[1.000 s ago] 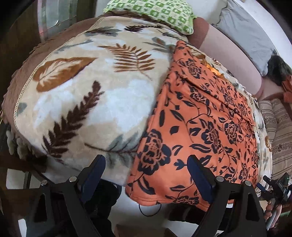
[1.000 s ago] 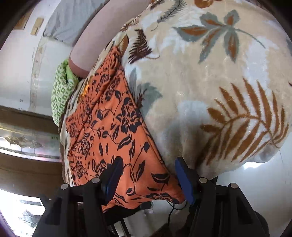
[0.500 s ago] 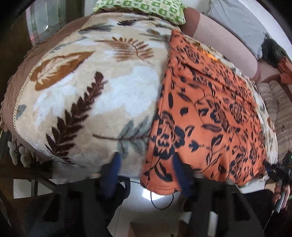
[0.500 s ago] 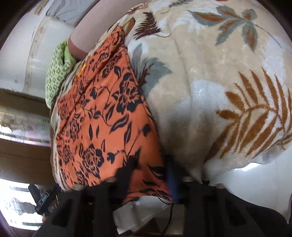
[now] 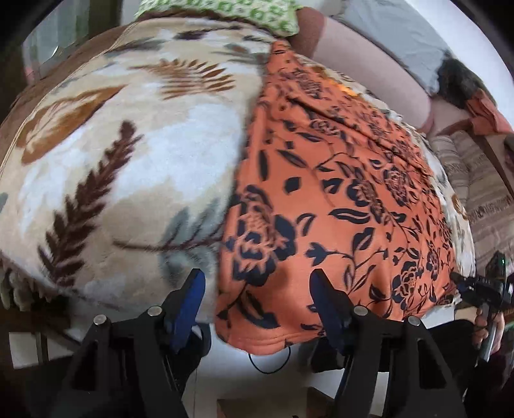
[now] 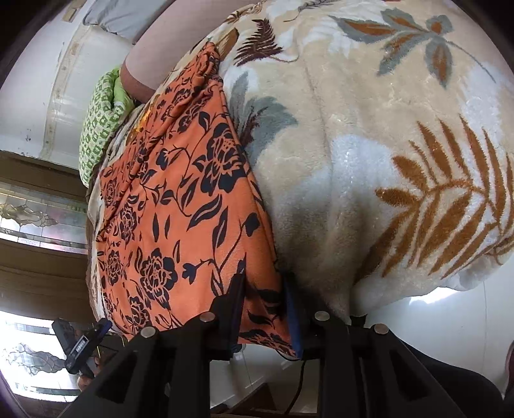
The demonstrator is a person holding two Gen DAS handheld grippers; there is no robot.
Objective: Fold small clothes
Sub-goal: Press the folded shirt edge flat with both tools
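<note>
An orange garment with a black flower print (image 5: 337,199) lies spread flat on a leaf-patterned blanket (image 5: 128,154), its near hem hanging over the bed's edge. My left gripper (image 5: 257,286) is open, its blue pads either side of the garment's near left corner, not closed on it. In the right wrist view the same garment (image 6: 180,199) runs down the left side. My right gripper (image 6: 265,289) is narrowed onto the garment's near right corner, cloth between the pads.
A green checked pillow (image 5: 225,9) and a pink bolster (image 5: 363,54) lie at the bed's far end. A striped cushion (image 5: 475,193) sits to the right. The other hand-held gripper (image 5: 482,286) shows at right. White floor lies below the bed edge (image 6: 433,321).
My right gripper has closed from open onto the garment's near right corner. My left gripper has shifted along the near hem and stays open.
</note>
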